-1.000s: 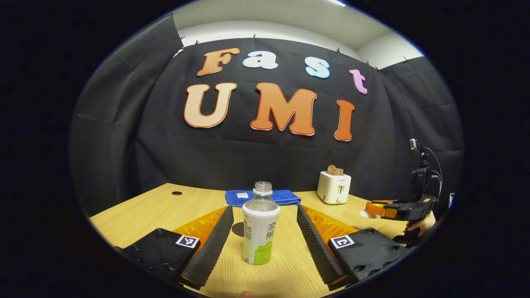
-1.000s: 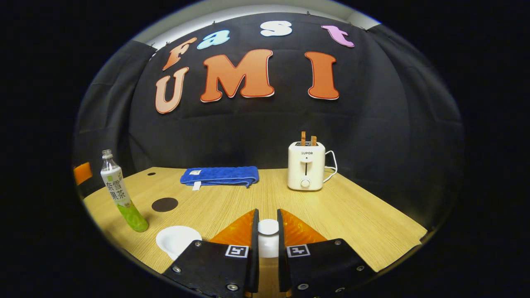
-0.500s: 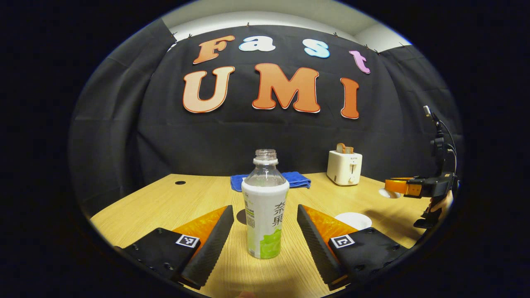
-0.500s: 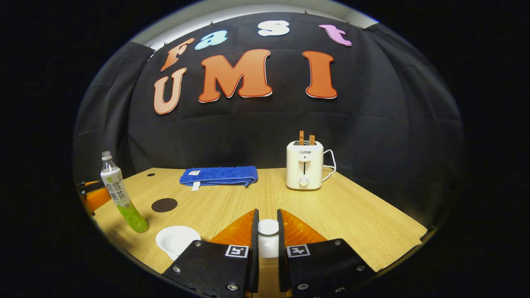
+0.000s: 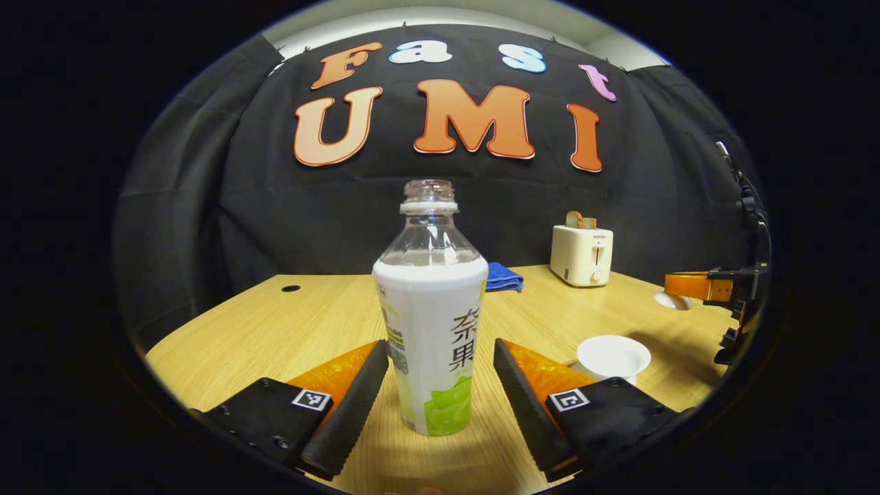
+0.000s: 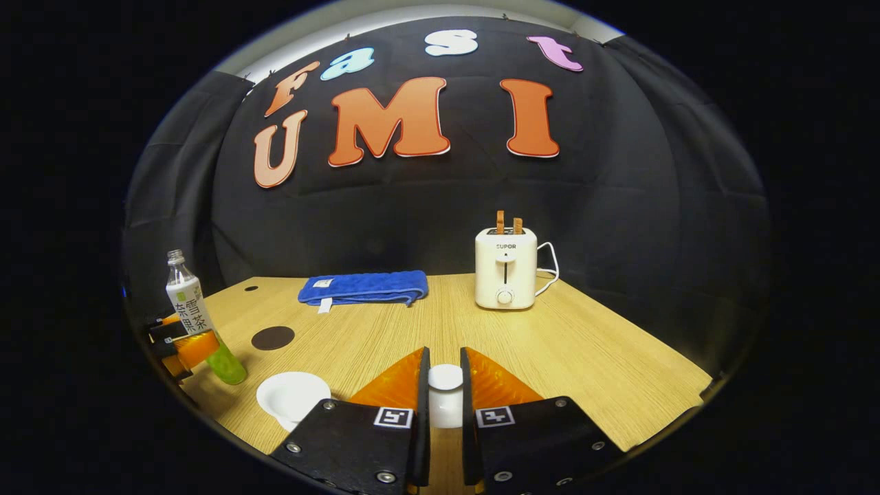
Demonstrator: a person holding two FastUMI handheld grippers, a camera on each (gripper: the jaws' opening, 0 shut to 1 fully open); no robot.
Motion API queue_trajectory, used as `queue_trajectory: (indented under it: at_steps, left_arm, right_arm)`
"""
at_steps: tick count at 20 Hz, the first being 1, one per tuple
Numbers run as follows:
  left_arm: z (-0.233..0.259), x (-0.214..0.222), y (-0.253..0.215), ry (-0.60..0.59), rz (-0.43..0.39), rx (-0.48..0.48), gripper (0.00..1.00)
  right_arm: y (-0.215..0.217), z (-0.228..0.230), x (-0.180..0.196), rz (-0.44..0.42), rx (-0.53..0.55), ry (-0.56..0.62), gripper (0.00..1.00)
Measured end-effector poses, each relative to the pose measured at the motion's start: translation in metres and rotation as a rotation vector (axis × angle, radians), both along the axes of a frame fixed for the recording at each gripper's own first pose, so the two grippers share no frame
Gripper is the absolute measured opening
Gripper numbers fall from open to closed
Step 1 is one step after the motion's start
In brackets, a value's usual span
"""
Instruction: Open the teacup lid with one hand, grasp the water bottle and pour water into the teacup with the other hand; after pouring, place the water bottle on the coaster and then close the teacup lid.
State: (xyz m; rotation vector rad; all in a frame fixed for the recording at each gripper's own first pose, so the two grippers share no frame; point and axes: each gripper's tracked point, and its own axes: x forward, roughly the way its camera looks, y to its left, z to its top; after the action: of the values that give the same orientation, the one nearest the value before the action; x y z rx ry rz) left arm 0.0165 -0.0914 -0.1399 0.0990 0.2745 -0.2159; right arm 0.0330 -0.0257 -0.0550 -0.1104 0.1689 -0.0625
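The left gripper [image 5: 434,381] stands open around the uncapped clear plastic bottle with a white-green sleeve [image 5: 432,323] on the wooden desk [image 5: 302,323]; thin and slippery, best squeezed mid-sleeve. The right gripper [image 6: 445,399] clamps the small white lid [image 6: 445,379], fragile.

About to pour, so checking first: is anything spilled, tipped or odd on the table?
Nothing stands out. The bottle stands upright and uncapped, the open cup is upright, and the table looks dry.

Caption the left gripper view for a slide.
Open left gripper straddles the uncapped water bottle on the table, open teacup alongside.
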Motion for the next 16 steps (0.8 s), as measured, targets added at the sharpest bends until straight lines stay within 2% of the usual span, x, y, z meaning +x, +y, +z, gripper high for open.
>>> queue_trajectory:
  at_steps: [5,9,12,14,16]
  left_arm:
    - [0.005,0.01,0.005,-0.019,0.007,0.02,0.99]
    - [0.007,0.011,0.004,-0.019,-0.007,0.066,0.68]
    - [0.013,0.008,0.001,-0.019,-0.029,0.145,0.63]
    - [0.025,0.007,-0.007,-0.051,-0.062,0.197,0.63]
    - [0.034,0.004,-0.012,-0.078,-0.09,0.289,0.64]
  right_arm:
    - [0.0,0.002,-0.002,0.001,0.007,-0.003,0.19]
    - [-0.001,0.006,-0.004,0.003,0.015,-0.011,0.19]
    - [-0.002,0.009,-0.005,0.002,0.021,-0.017,0.19]
    - [-0.005,0.011,-0.007,-0.002,0.026,-0.021,0.19]
    - [-0.008,0.012,-0.006,-0.007,0.031,-0.023,0.19]
